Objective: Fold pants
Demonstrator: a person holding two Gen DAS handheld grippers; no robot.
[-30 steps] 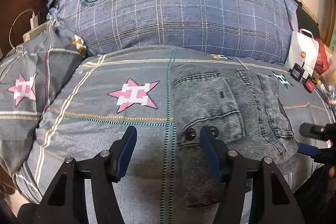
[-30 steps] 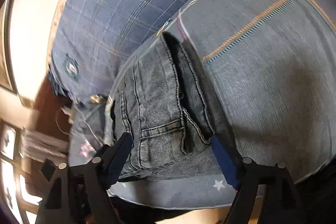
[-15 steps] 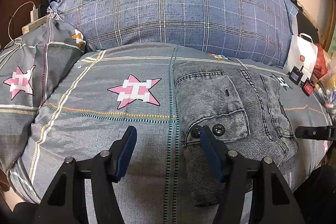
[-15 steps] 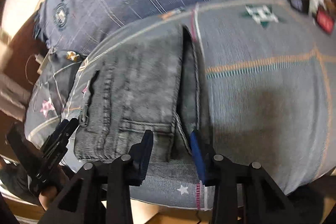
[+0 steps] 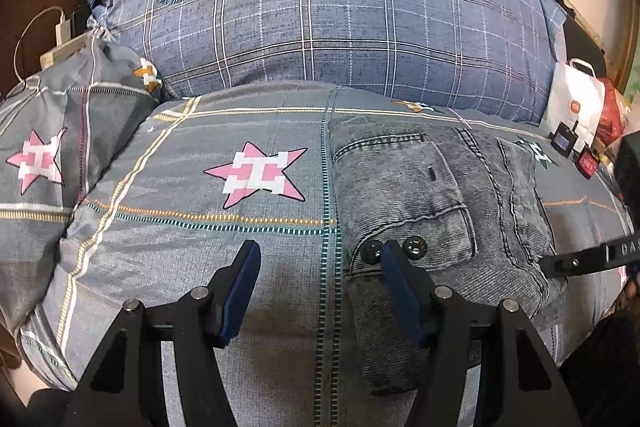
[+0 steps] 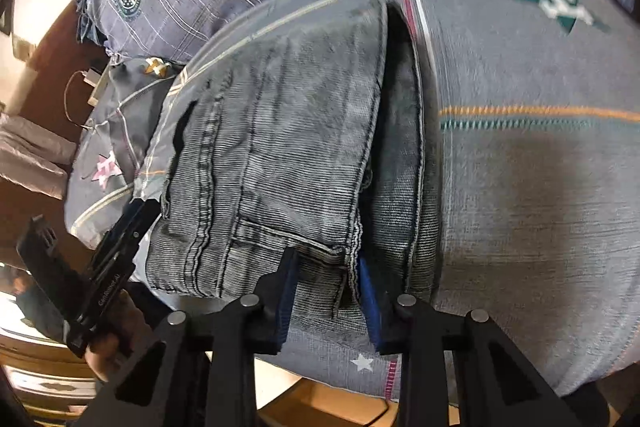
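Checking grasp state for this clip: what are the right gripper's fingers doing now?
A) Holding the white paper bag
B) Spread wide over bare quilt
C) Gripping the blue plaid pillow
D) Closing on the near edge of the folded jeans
D: in the right wrist view the right gripper has its fingers narrowed around the near hem of the folded jeans.

Bed with folded jeans

The grey star-patterned bed (image 5: pixel 168 227) carries folded grey jeans (image 5: pixel 432 203) at 3 o'clock and a blue plaid pillow (image 5: pixel 340 11) at 12 o'clock.
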